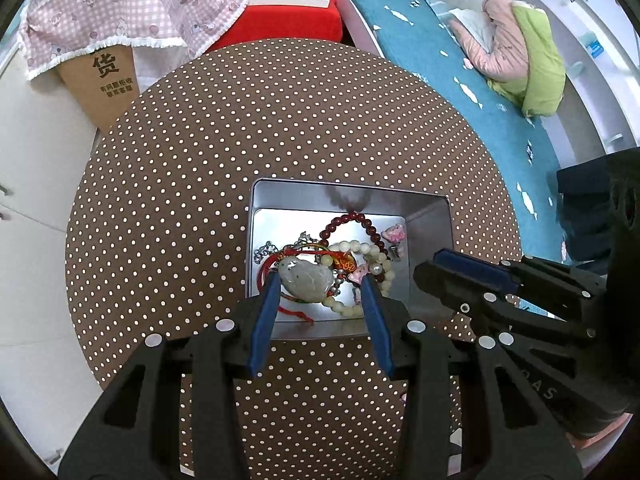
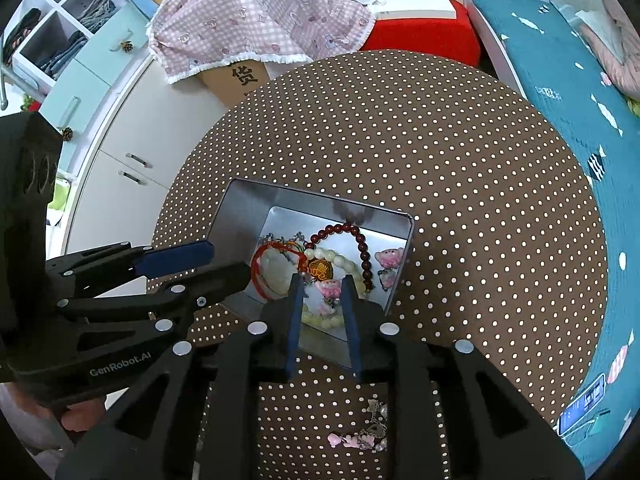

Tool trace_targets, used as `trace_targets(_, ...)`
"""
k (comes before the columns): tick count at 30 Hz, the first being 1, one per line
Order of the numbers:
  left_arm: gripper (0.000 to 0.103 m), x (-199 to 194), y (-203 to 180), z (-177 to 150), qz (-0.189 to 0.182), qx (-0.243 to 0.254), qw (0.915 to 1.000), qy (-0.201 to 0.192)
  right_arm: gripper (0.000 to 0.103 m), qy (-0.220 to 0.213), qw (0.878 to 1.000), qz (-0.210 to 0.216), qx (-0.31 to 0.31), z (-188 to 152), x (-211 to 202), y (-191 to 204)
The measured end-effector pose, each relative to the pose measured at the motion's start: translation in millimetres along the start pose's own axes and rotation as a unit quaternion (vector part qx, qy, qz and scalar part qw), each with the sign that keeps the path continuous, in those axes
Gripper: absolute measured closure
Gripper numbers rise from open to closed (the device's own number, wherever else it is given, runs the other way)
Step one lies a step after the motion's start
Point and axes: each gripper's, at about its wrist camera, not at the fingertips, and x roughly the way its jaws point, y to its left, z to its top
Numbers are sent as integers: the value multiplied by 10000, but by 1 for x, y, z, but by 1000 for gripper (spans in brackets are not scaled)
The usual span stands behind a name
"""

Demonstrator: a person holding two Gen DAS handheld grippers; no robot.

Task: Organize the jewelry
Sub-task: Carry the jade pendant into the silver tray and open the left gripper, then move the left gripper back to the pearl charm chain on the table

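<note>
Two grippers hang over the metal tin (image 1: 428, 220) of jewelry on the dotted table (image 1: 280, 120). Left gripper (image 1: 322, 282) straddles the jade pendant (image 1: 306, 278), jaws apart; right gripper (image 2: 322, 280) stands narrowly open over a pink charm (image 2: 330, 288). Bare cloth surrounds the tin's rim.

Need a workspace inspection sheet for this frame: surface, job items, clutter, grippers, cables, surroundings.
Surface: round table under a brown cloth with white dots.
Job's things: open metal tin holding a jade pendant on red cord, dark red bead bracelet, cream bead bracelet, pink charms; one pink charm chain lies outside the tin on the cloth.
Clutter: nothing seen.
Grippers: left gripper open, fingers either side of the pendant; right gripper slightly open over the tin, nothing gripped.
Cables: nothing seen.
Surroundings: cardboard box under pink checked cloth, red stool, teal mat, white cabinet.
</note>
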Motion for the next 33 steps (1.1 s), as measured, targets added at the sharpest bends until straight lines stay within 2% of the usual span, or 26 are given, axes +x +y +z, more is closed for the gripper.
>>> trace_targets(17,60,-12,-5,-22,-18,97,9999,-28,77,-34,9999,-91,100,-12,-8,1)
trace_targets(24,60,-12,-11,-49,-64,157,9998,94,71,-48,9993,-199,300,-39,-20,-11)
trace_targets(33,56,8,-29,-84,-278,400,9971,588,66,366,9959,-475,684,-88,-14,-33)
